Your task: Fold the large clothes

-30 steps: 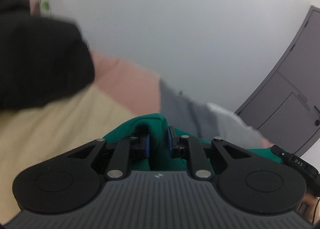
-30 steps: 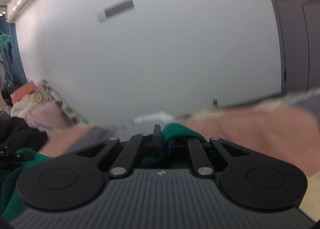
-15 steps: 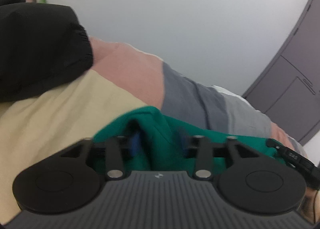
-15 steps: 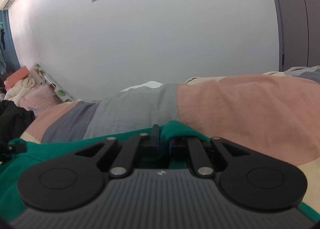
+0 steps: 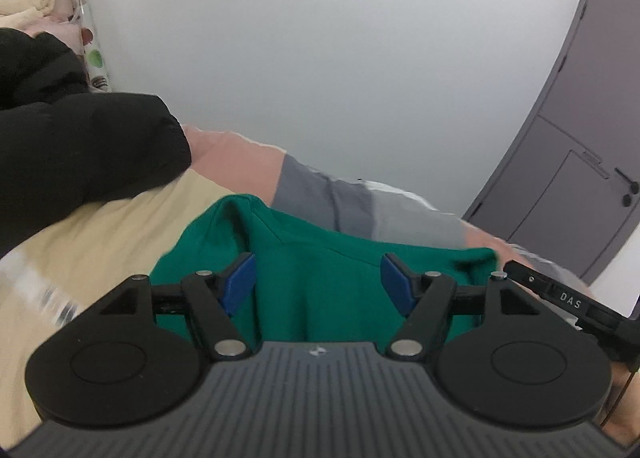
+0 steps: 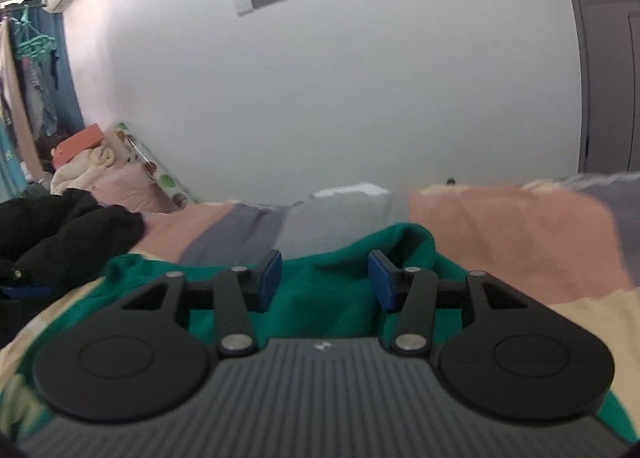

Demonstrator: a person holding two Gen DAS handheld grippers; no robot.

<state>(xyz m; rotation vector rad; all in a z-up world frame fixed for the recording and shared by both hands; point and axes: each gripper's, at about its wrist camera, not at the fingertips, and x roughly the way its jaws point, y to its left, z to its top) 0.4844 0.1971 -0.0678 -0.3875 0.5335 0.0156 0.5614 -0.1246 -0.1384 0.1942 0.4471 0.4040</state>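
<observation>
Green garment (image 5: pixel 320 282) lies on the bed (image 5: pixel 100 242), its far edge humped. Left tool (image 5: pixel 318 278) and right tool (image 6: pixel 324 278) are opening, pads clear of cloth: apparently releasing a laid fold.

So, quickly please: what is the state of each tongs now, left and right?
Left tongs: opening, pads clear of the green garment; holding nothing.
Right tongs: opening, green garment below; holding nothing.
</observation>
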